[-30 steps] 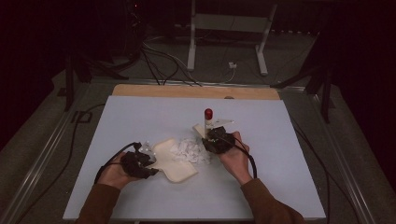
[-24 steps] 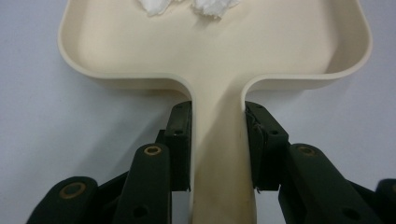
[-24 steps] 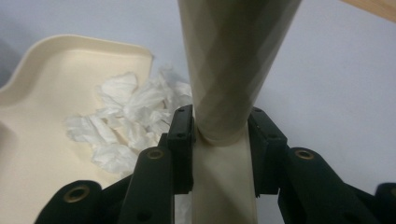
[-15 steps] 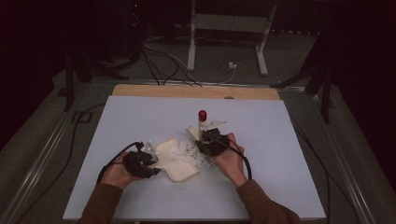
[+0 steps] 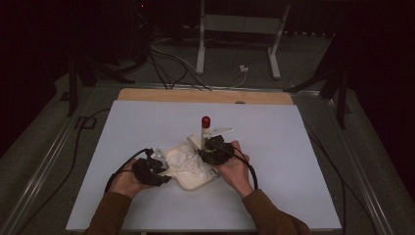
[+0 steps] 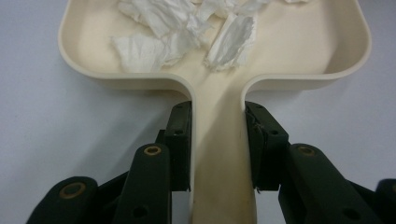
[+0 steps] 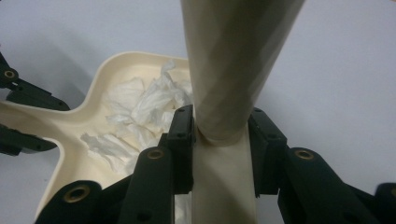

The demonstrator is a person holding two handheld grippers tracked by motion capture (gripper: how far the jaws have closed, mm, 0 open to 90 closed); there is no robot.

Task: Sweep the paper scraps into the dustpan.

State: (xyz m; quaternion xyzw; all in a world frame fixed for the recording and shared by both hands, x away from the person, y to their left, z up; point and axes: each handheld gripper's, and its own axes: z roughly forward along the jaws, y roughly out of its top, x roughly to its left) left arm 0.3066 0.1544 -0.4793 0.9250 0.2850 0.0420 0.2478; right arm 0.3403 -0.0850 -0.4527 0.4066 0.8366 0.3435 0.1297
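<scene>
A cream dustpan (image 5: pixel 192 177) lies on the white table with crumpled white paper scraps (image 5: pixel 182 159) in its tray. My left gripper (image 5: pixel 157 171) is shut on the dustpan's handle (image 6: pixel 219 154), one pad on each side; its own view looks into the tray (image 6: pixel 280 51) and onto the scraps (image 6: pixel 187 28). My right gripper (image 5: pixel 211 152) is shut on a cream brush handle (image 7: pixel 233 60), which stands upright with a red tip (image 5: pixel 206 121). It sits at the tray's right side, just over the dustpan (image 7: pixel 84 163) and the scraps (image 7: pixel 140 112).
The white table top (image 5: pixel 293 147) has a wooden strip (image 5: pixel 205 96) along its far edge. Behind it on the floor stand a metal frame (image 5: pixel 240 24) and loose cables (image 5: pixel 166 63). Both forearms in brown sleeves come in from the bottom.
My right gripper has carried the brush leftward, closer to the dustpan tray. The left gripper and the dustpan have stayed put.
</scene>
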